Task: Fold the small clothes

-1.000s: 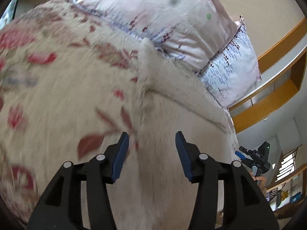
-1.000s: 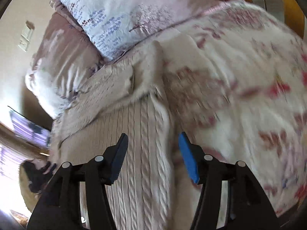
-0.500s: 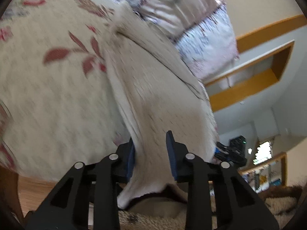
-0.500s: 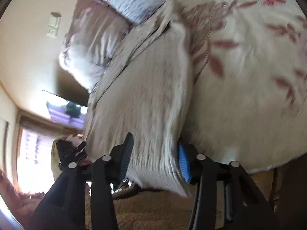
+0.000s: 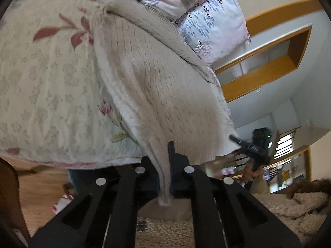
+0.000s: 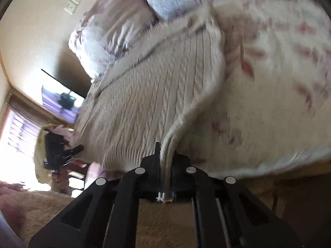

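Observation:
A cream cable-knit sweater point(image 5: 157, 76) lies on a floral bedspread point(image 5: 45, 86), its hem hanging over the bed's near edge. My left gripper point(image 5: 164, 161) is shut on the sweater's left hem corner. My right gripper point(image 6: 165, 159) is shut on the right hem corner of the same sweater point(image 6: 153, 95). Each gripper shows in the other's view: the right gripper point(image 5: 250, 146) at the hem's far corner, the left gripper point(image 6: 62, 150) likewise. The sweater's top end lies against the pillows.
Pillows point(image 5: 209, 22) are stacked at the head of the bed. A shaggy beige rug point(image 5: 165, 233) covers the floor below the grippers. A wooden wall shelf point(image 5: 266, 62) stands to the right, a TV point(image 6: 60, 101) and a window to the left.
Both grippers went from open above the sweater to shut on its hem corners. Both have dropped to the bed's near edge, and the hem is pulled out over it.

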Motion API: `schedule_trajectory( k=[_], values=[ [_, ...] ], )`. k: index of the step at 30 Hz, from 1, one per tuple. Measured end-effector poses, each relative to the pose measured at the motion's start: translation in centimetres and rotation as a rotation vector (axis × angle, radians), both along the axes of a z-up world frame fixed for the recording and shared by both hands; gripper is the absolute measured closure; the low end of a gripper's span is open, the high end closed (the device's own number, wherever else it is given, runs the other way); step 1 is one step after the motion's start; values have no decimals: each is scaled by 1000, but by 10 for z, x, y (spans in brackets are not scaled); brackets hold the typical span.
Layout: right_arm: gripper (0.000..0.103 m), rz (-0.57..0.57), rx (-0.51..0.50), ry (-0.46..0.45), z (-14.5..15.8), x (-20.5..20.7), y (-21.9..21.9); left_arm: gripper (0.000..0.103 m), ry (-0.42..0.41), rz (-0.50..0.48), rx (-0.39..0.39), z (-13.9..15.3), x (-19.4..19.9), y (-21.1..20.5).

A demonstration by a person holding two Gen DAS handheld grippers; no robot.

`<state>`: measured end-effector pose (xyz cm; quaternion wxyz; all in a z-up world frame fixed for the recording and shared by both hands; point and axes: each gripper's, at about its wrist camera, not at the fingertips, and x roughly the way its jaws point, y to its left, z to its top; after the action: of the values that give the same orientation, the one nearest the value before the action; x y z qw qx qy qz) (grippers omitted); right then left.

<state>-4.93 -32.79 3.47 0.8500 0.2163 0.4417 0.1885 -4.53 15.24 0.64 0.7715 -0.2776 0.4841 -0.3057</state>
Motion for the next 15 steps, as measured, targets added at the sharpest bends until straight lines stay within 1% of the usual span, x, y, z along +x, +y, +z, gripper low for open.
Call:
schedule_trajectory(
  k=[4, 6, 8, 12, 15],
  values=[
    [95, -103, -96, -197, 35, 0, -2, 97, -75, 43, 26, 20, 9, 6],
    [95, -156, -153, -277, 47, 3, -2, 97, -126, 87, 51, 34, 19, 15],
    [96, -177, -210, -347, 54, 9, 4, 97, -155, 129, 67, 45, 29, 21],
    [96, -187, -269, -451, 66, 19, 12, 97, -211, 212, 97, 65, 56, 27],
    [96, -200, -315, -507, 74, 29, 20, 97, -238, 249, 112, 77, 77, 29]
  ],
)
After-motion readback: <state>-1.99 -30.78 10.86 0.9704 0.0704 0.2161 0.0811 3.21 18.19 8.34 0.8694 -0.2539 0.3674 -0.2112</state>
